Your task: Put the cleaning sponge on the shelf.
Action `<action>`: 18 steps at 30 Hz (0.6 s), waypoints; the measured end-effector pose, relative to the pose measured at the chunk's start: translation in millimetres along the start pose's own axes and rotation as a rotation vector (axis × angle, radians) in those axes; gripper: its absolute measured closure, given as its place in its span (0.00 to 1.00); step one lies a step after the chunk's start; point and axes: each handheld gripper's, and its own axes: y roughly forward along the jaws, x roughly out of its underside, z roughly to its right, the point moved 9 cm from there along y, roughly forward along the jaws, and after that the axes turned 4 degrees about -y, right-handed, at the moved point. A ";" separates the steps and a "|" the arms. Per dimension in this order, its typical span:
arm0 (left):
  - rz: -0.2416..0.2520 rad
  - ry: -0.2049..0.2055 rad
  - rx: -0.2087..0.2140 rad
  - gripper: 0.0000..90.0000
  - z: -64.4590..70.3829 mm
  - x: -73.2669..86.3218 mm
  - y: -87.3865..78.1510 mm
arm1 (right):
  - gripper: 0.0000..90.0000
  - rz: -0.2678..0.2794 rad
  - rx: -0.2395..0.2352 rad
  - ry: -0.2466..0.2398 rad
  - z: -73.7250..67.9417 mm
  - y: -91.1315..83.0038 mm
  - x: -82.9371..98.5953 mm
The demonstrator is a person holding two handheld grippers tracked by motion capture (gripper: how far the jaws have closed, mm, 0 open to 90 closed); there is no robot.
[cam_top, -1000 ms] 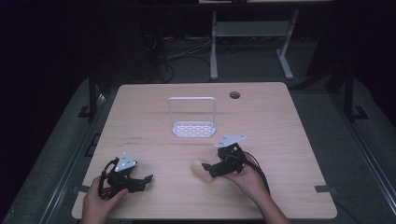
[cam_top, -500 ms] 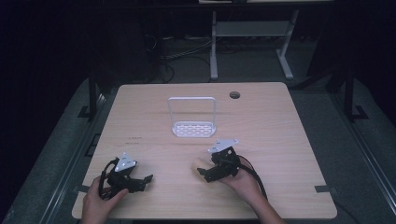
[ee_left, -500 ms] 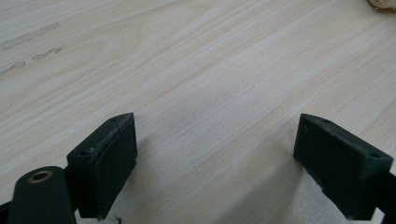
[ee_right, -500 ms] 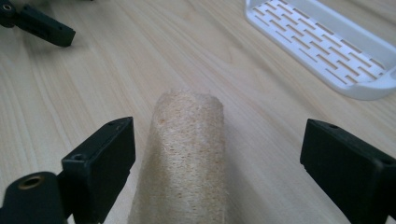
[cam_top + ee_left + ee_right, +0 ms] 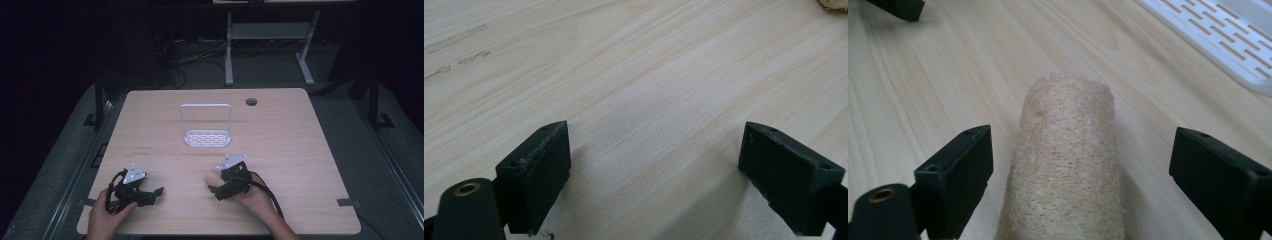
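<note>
A tan loofah sponge (image 5: 1068, 160) lies on the wooden table (image 5: 300, 140), stretched out between the wide-apart jaws of my right gripper (image 5: 1080, 175). From above the loofah (image 5: 212, 176) peeks out just left of that gripper (image 5: 220, 189), which is open. My left gripper (image 5: 150, 194) rests near the table's front left, open, with bare wood between its jaws (image 5: 654, 180). A corner of the loofah (image 5: 834, 4) shows at the top right of the left gripper view.
A white wire rack with a slotted base (image 5: 206, 137) stands upright in the middle of the table; its base (image 5: 1218, 35) lies ahead and right of the right gripper. A round cable hole (image 5: 251, 102) sits near the far edge.
My right gripper has slid left and toward the table's front edge, keeping the loofah at its jaws. The left gripper has stayed put.
</note>
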 end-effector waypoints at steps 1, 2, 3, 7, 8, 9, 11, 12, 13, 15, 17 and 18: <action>0.000 0.000 0.000 0.14 0.0 0.0 0.0 | 0.11 0.000 0.000 -0.003 -0.7 0.9 0.2; 0.000 0.000 0.000 0.14 0.0 0.0 0.0 | 0.11 -0.001 0.000 -0.004 -1.4 1.7 0.7; 0.000 0.000 0.000 0.14 -0.1 0.0 0.0 | 0.11 -0.001 -0.001 -0.005 -2.1 2.6 1.0; 0.000 -0.001 0.000 0.14 0.0 0.0 0.0 | 0.11 -0.010 -0.002 -0.007 -4.0 5.7 3.2; 0.000 0.000 0.000 0.14 0.0 0.0 0.0 | 0.11 -0.011 -0.002 -0.008 -4.4 6.5 3.6; 0.000 0.000 0.000 0.14 0.0 0.0 0.0 | 0.11 -0.014 -0.001 -0.010 -4.4 7.1 4.1; 0.000 0.000 0.000 0.14 0.0 0.0 0.0 | 0.16 -0.018 -0.001 -0.009 -5.0 8.2 5.4; 0.000 0.000 0.000 0.14 0.0 0.0 0.0 | 0.16 -0.014 -0.002 -0.014 -5.2 8.3 5.8; 0.000 -0.001 0.000 0.14 0.0 0.0 0.0 | 0.16 -0.013 -0.003 -0.010 -5.6 8.7 6.0; 0.000 -0.001 0.000 0.14 0.0 0.0 0.0 | 0.16 -0.017 -0.002 -0.014 -5.8 9.4 6.7; 0.000 -0.001 0.000 0.14 0.0 0.0 0.0 | 0.17 -0.019 -0.004 -0.013 -6.1 9.7 6.9; 0.000 0.000 0.000 0.14 0.0 0.0 0.0 | 0.17 -0.019 -0.005 -0.012 -6.2 9.8 7.0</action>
